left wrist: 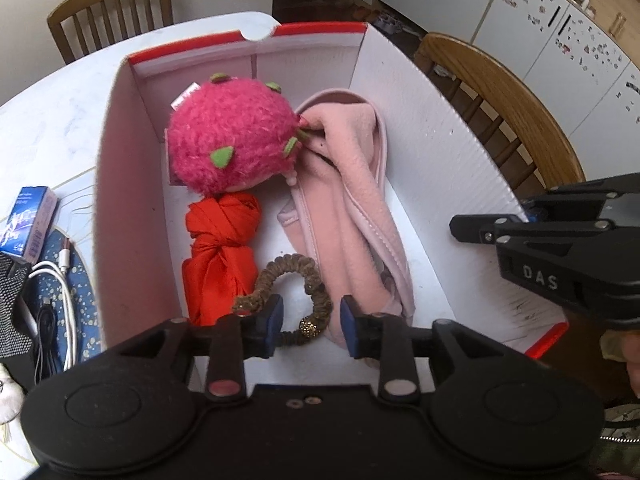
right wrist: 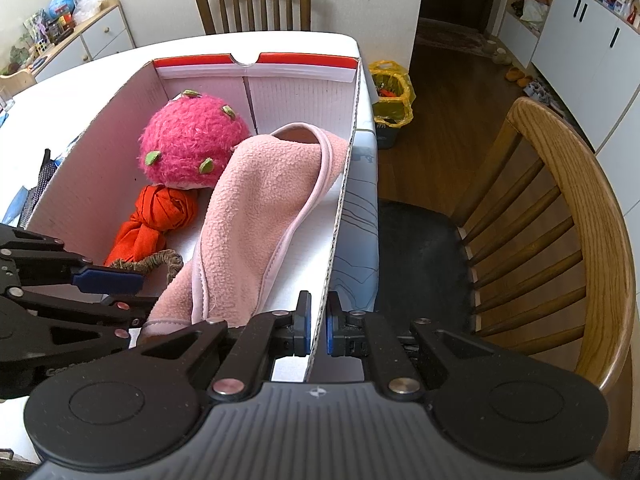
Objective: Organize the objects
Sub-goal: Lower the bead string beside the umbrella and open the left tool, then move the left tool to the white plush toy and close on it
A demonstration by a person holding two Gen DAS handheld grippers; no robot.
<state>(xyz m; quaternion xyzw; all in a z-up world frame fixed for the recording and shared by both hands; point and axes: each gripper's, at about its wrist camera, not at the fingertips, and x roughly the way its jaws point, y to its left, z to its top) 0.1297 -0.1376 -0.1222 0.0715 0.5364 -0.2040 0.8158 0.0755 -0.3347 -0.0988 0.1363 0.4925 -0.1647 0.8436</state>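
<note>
A white cardboard box [left wrist: 420, 152] with red trim stands on the table. Inside it lie a fuzzy pink plush [left wrist: 228, 136], a knotted red cloth [left wrist: 220, 256], a pink fleece garment [left wrist: 352, 184] and a brown scrunchie [left wrist: 304, 276]. My left gripper [left wrist: 312, 326] hovers open over the box's near end, the scrunchie lying below and between its blue pads without being pinched. My right gripper [right wrist: 318, 320] is shut on the box's right wall [right wrist: 340, 208], one pad on each side. The plush [right wrist: 188, 140], fleece [right wrist: 260, 208] and red cloth [right wrist: 156, 216] also show in the right wrist view.
Left of the box lie a blue carton [left wrist: 30, 224], white and black cables [left wrist: 64, 300] and a speckled blue mat [left wrist: 82, 280]. Wooden chairs stand at the far side [right wrist: 252, 0] and right [right wrist: 560, 220] of the white table [left wrist: 52, 120]. A yellow bag [right wrist: 390, 92] sits on the floor.
</note>
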